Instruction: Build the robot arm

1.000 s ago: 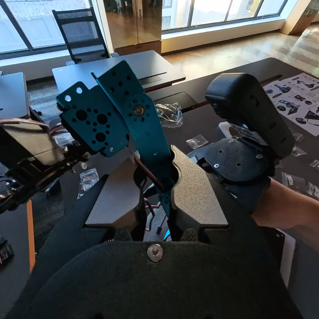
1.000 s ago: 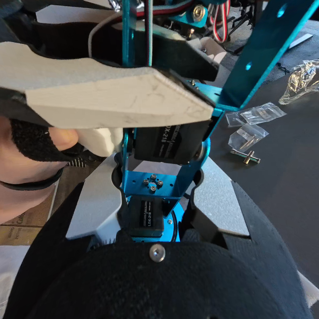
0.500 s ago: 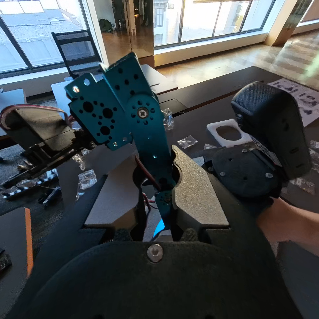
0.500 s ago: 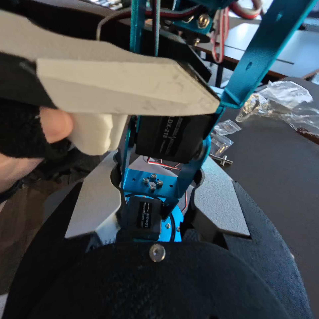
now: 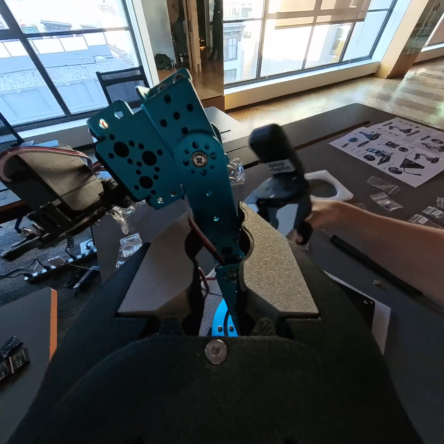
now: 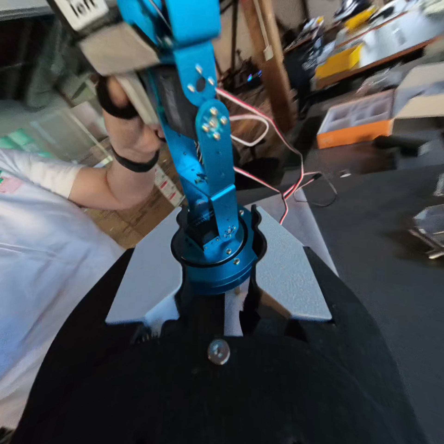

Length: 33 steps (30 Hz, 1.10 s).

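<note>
Gripping the blue perforated metal robot arm (image 5: 211, 199) by its lower link, the left gripper (image 5: 217, 242) pinches it upright, while the right gripper (image 6: 217, 249), spread, surrounds the round blue base (image 6: 216, 269) without visible squeeze.

An office-like robotics workspace is showing here: tall windows (image 5: 300, 40) are lining the far wall above dark desks (image 5: 360, 120). Parts bags (image 5: 384, 200), an instruction sheet (image 5: 394, 150) and cluttered benches (image 6: 374, 48) are lying about.
</note>
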### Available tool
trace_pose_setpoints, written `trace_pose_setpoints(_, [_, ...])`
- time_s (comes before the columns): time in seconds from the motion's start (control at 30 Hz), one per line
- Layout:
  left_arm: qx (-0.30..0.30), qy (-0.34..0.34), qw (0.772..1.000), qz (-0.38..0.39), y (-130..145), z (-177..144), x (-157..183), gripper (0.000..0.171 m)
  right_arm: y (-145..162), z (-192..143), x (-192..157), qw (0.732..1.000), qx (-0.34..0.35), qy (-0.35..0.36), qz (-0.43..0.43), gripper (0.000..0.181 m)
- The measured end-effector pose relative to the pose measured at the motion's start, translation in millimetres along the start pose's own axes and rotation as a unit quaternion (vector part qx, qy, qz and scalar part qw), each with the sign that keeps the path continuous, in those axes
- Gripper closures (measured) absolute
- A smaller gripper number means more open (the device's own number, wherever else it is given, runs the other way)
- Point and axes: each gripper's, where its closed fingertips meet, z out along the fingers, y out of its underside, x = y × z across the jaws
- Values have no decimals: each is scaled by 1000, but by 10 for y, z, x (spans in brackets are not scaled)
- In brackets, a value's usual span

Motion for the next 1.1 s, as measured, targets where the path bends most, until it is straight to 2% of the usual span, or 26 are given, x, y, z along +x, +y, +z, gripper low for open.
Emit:
trace_pose_setpoints(0.13, [-5,-5,1000,4,-3,-26,40,146,146,227,31,997,-20,-70,7,127])
trace_pose_setpoints(0.2, [-8,-5,1000,6,0,-41,45,145,72,310,-88,992,-4,-129,3,140])
trace_pose_setpoints(0.27, [-11,-8,1000,8,8,-58,40,145,-13,378,-147,988,13,-157,-11,147])
trace_pose_setpoints(0.4, [-16,-5,1000,6,23,-95,42,145,-61,481,-287,977,23,-209,-18,142])
trace_pose_setpoints(0.63, [1,-7,1000,-4,26,-163,34,144,-61,531,-298,975,17,-212,-66,151])
trace_pose_setpoints(0.9, [10,-56,998,-7,37,-173,-64,135,-78,567,-298,977,18,-204,-65,155])
trace_pose_setpoints(1.1, [24,-59,998,-22,34,-197,-61,132,-73,585,-323,979,17,-192,-73,157])
